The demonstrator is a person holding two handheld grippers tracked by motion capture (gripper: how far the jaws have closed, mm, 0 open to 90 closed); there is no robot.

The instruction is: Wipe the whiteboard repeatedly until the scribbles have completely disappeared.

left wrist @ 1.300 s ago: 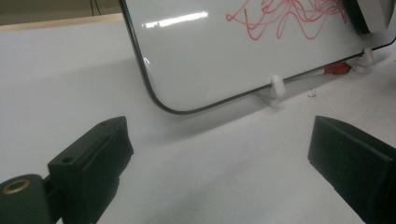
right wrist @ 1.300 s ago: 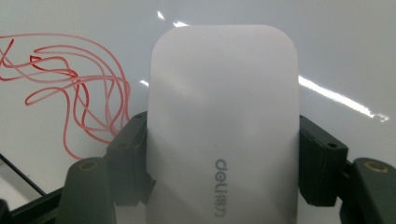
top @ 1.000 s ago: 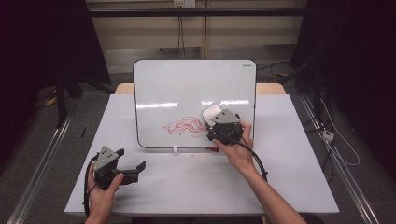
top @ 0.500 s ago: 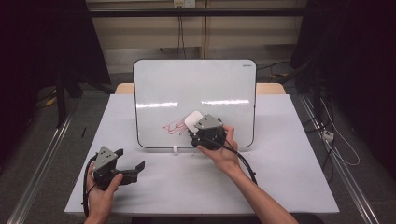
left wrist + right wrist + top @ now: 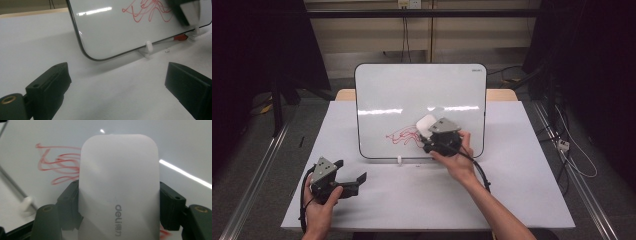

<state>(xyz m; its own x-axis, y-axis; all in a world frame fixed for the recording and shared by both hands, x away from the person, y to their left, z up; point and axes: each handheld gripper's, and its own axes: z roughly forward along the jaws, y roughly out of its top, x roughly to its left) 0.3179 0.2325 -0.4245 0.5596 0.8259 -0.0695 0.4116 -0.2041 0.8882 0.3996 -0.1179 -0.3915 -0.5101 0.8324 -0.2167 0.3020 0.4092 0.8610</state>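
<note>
White bench [image 5: 512, 200] carries a whiteboard [image 5: 412, 90]; right gripper [image 5: 430, 134] clamps a light, smooth, rigid eraser [image 5: 119, 185] by its sides; left gripper [image 5: 357, 180] gapes empty.

Room was pretty dark around me. My tabletop [image 5: 522, 200] had a white cover with bare wood at the far edge. Beige wall [image 5: 362, 35] behind, cables [image 5: 404, 30] hanging from an outlet, grey floor [image 5: 257, 150], dark curtains [image 5: 257, 45] both sides.
</note>
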